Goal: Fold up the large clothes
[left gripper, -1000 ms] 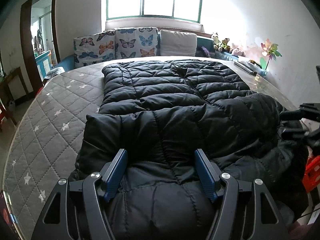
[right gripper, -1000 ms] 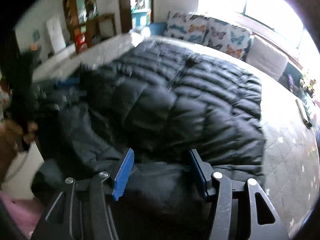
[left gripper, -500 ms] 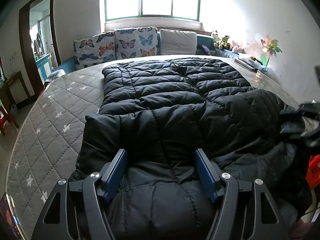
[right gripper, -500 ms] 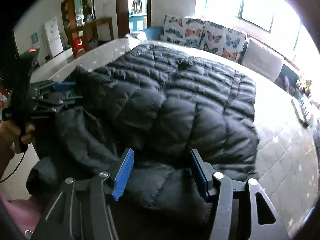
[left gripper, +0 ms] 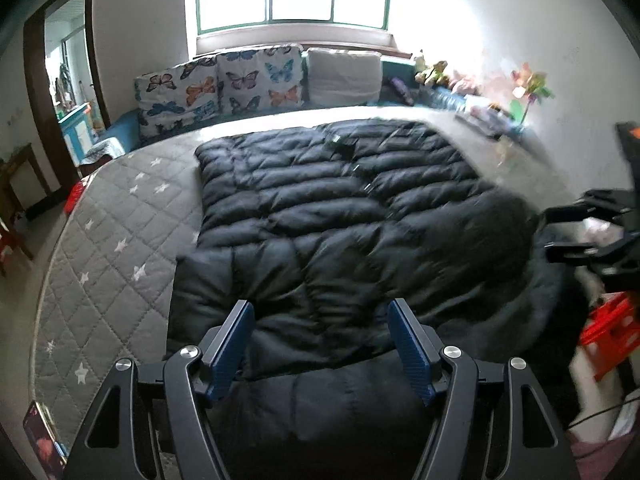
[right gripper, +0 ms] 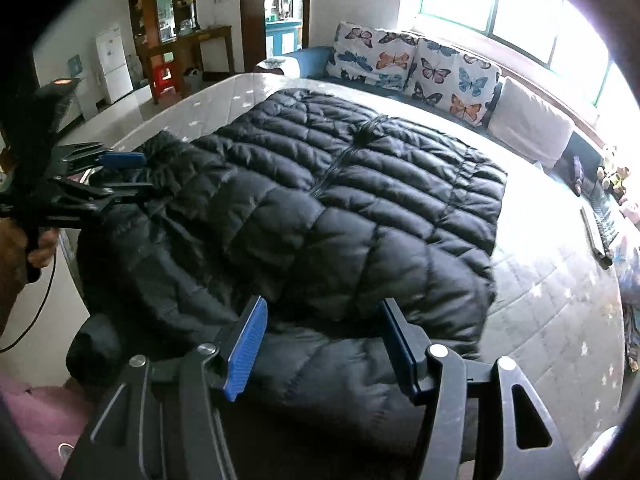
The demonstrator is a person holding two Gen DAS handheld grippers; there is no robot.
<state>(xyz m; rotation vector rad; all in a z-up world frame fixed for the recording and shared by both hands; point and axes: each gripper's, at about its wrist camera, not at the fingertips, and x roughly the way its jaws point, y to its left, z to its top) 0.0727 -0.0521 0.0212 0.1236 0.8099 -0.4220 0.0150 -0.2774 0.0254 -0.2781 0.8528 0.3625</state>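
Note:
A large black quilted down coat [left gripper: 340,216] lies spread on the grey star-quilted mattress [left gripper: 108,248], its near part hanging over the mattress's near edge. It also shows in the right wrist view [right gripper: 328,216]. My left gripper [left gripper: 322,344] is open above the coat's near left part, its blue pads wide apart with nothing between them. My right gripper [right gripper: 320,344] is open above the coat's near right part, empty. Each gripper shows from the other's camera: the right one [left gripper: 588,232] at the far right, the left one [right gripper: 92,184] at the far left.
Butterfly-print cushions [left gripper: 224,84] and a white pillow [left gripper: 344,76] line the bed's far side under the window. Toys and a paper flower [left gripper: 528,92] stand at the right wall. A red stool [left gripper: 612,328] stands on the floor at right. A doorway [left gripper: 68,80] opens at left.
Both grippers have lifted and pulled back a little from the coat. The right gripper now shows open in the left wrist view, apart from the fabric. The coat lies flatter at its right side.

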